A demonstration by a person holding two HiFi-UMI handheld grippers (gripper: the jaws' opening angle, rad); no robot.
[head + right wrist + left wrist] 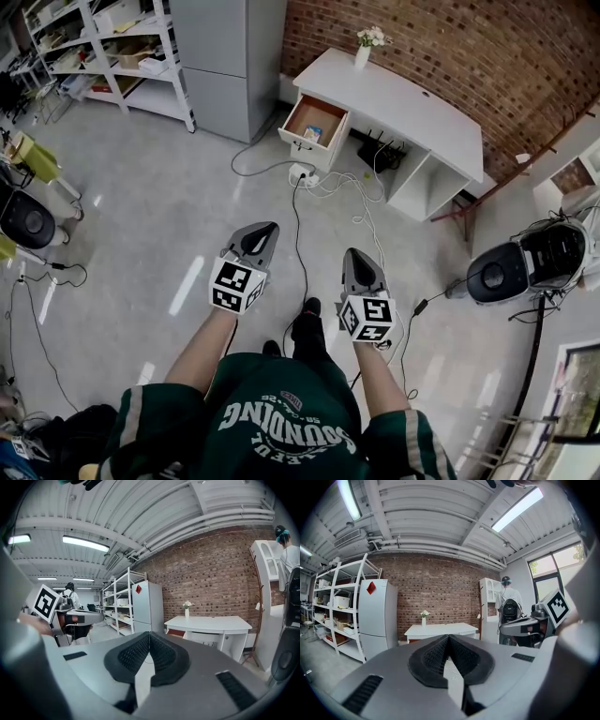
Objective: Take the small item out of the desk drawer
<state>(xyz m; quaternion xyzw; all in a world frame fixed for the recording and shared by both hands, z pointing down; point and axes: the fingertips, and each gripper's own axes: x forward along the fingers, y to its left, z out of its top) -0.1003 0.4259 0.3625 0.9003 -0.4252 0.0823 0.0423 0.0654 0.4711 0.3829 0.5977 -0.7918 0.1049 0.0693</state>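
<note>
- Small item, pale with a touch of blue, lies inside the open drawer, close to the drawer's front panel
- the drawer is pulled out at the left end of the white desk, and its wooden bottom shows around the item
- the desk stands on the far side of the room against the brick wall, with a vase of white flowers on its far left corner
- the left gripper is held out over the grey floor, near the person and well apart from the desk; its jaws are pressed together with nothing between them
- the right gripper sits just to the right of the left one, level with it and also far from the drawer; its black pads meet at the tips and grip nothing
- both grippers point roughly towards the desk, each with its marker cube on the near end, by the person's forearm
- a white power strip lies on the floor just in front of the drawer, and loose cables trail from it between the two grippers towards the person's black shoes
- a tall grey cabinet stands to the left of the desk, and white shelving loaded with boxes stands farther left
- the person wears a green jersey with white lettering
</note>
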